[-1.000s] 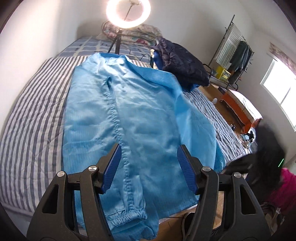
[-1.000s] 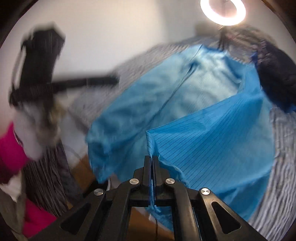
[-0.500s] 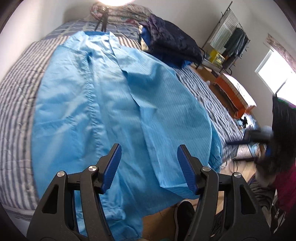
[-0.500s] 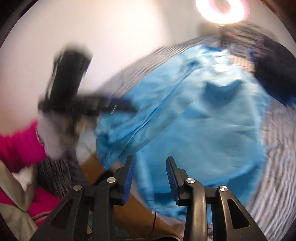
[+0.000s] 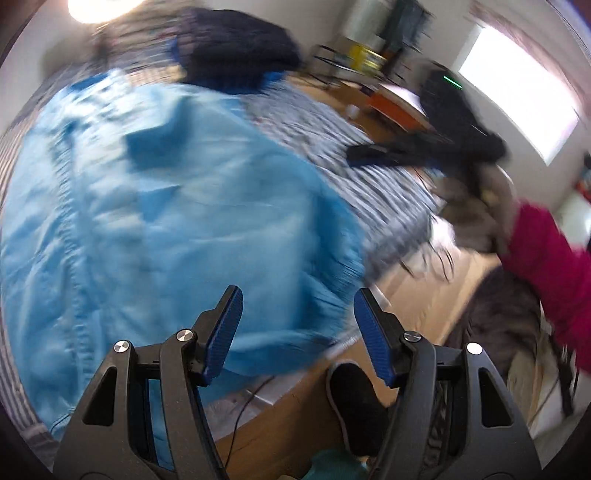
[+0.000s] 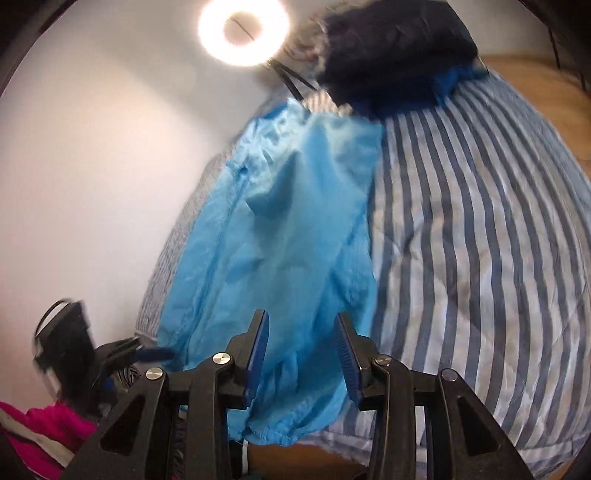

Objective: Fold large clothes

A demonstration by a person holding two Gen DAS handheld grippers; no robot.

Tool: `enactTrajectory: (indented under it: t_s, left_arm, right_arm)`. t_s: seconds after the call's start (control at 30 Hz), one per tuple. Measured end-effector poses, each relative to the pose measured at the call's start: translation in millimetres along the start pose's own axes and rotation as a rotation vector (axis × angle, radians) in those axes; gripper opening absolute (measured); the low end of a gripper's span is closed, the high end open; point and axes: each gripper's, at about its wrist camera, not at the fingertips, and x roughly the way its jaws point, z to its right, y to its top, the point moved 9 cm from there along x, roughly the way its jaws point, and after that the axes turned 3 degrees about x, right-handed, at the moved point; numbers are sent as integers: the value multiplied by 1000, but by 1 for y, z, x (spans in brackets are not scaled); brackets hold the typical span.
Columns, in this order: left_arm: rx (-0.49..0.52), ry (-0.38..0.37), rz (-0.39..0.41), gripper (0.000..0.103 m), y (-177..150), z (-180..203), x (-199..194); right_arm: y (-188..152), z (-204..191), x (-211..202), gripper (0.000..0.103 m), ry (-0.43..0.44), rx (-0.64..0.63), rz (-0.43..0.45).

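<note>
Blue jacket under both empty, wide-open tools; only right view shows ring light.

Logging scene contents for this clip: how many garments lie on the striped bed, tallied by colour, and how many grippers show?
Light blue thin jacket, spread on the blue-and-white striped bedcover: 1
Dark navy padded jacket, heaped at the far end: 1
Black two-finger grippers, both open and empty: 2 (left gripper, right gripper)
Total: 2 garments, 2 grippers.

Bright blue jacket, blue-and-white striped bedspread, navy bundle, blue-padded tongs
</note>
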Motion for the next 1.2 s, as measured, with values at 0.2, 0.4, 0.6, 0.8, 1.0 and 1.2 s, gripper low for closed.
enactTrajectory:
  t_s: [0.2,0.4,0.6,0.8,1.0,1.2]
  left_arm:
    - [233,65,-87,65,-15,51,39]
    - [248,190,-125,8,-24,24,64]
    - [98,68,-36,3,-19,9,33]
    - [0,-60,94,3,-8,20,-18]
    - [45,-138,83,3,-9,48,3]
    - [79,-223,-42,3,-26,71,25]
  right_arm:
    - [7,4,19,39,14,10,-42]
    - [8,9,43,38,12,38,-94]
    - [20,3,54,3,-3,22,-73]
    - [42,-14,45,0,-54,-62,12]
    - [61,-9,55,0,-108,-64,27]
    - [55,7,64,23,-113,-65,-68]
